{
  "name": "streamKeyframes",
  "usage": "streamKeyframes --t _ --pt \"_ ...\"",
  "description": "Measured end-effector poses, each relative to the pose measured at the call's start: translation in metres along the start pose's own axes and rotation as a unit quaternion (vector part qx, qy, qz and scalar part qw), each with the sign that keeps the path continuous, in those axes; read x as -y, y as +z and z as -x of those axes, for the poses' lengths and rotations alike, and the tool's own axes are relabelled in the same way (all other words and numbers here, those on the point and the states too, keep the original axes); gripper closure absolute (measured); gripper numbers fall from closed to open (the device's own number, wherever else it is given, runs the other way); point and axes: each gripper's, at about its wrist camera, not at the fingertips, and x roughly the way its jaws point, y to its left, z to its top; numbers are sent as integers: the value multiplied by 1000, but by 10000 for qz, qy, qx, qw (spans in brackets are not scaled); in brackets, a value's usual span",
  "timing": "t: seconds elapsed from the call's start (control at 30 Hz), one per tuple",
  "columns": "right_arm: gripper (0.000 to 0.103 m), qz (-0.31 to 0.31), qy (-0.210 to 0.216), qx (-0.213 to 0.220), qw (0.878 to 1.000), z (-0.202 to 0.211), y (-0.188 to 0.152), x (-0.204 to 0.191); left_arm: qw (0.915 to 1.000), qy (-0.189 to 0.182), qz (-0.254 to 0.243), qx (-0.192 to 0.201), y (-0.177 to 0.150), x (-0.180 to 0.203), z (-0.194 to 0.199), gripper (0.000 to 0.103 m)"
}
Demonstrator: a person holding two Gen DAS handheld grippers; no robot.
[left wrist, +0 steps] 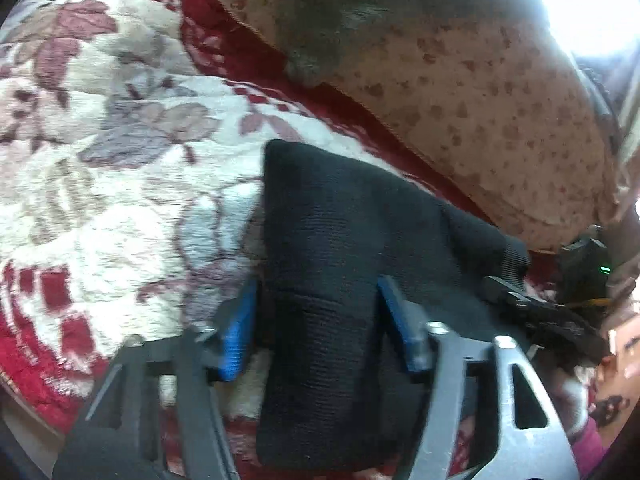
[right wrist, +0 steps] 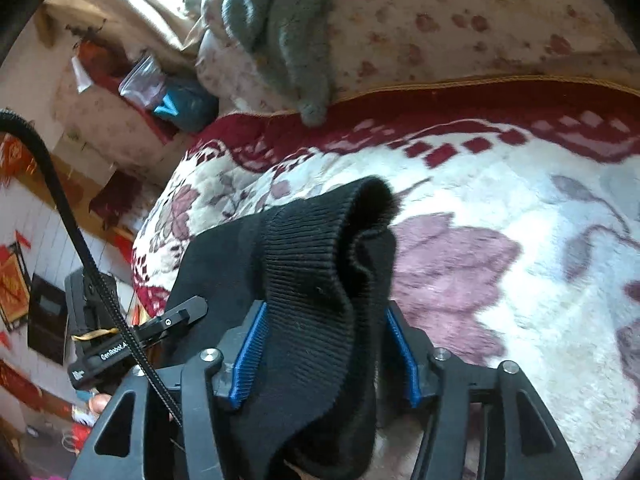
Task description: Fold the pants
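The black knit pants (left wrist: 340, 240) hang lifted above a floral red-and-white blanket (left wrist: 100, 140). My left gripper (left wrist: 316, 320) has its blue pads (left wrist: 236, 336) on either side of a thick fold of the black cloth and holds it. My right gripper (right wrist: 324, 344) holds the ribbed cuff or waistband end of the pants (right wrist: 316, 256) between its blue pads (right wrist: 248, 360); the ribbed edge curls up above the fingers. The right gripper also shows at the right edge of the left wrist view (left wrist: 520, 300). The left gripper shows at the left of the right wrist view (right wrist: 132, 348).
The blanket (right wrist: 500, 240) covers a bed. A beige flowered quilt (left wrist: 480, 100) with a grey garment (right wrist: 288, 32) on it lies along the far side. A cluttered room with red decorations (right wrist: 16, 280) lies beyond the bed's left edge.
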Motion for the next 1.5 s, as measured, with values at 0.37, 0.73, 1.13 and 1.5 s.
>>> streamKeyframes --t 0.37,0.73,1.13,1.5 --pt "48 1106 -776 897 9868 75 -5 -62 9877 1300 -306 811 -14 33 51 37" --pt "48 1537 -1353 891 9747 57 -28 -93 9706 1969 -595 1253 -45 69 73 37" --pt "48 1731 -1352 875 9716 58 -42 -104 9653 2133 -515 1415 -58 78 84 37" --pt "48 1787 -1333 755 9719 53 -43 -107 9658 2126 -538 1381 -59 79 82 37"
